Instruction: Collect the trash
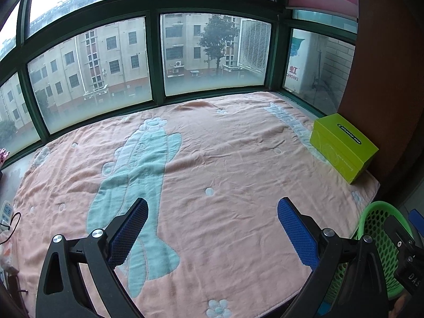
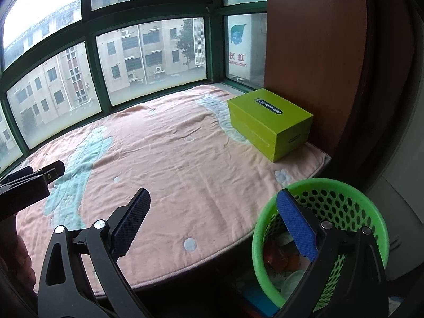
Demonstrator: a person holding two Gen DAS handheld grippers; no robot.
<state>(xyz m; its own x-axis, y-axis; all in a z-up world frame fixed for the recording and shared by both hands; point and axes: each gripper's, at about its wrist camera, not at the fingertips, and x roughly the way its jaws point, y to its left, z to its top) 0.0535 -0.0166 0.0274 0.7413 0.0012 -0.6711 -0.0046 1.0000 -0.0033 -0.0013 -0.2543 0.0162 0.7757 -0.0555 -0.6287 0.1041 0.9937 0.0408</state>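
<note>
A green perforated waste basket (image 2: 344,201) stands below the front right edge of the platform, with crumpled orange and white trash (image 2: 281,259) inside it. My right gripper (image 2: 212,206) hangs open over the blanket's front edge, its right finger above the basket's rim and nothing between the pads. My left gripper (image 1: 212,214) is open above the pink blanket (image 1: 225,159), empty too. The basket (image 1: 381,228) shows at the lower right of the left wrist view. The left gripper's side (image 2: 31,182) appears at the left of the right wrist view.
A lime green box (image 2: 267,122) sits at the blanket's right end against a brown cabinet wall (image 2: 312,53). Green-framed windows (image 1: 156,61) close the far side. A white power strip with a black cable (image 1: 6,214) lies off the blanket's left edge.
</note>
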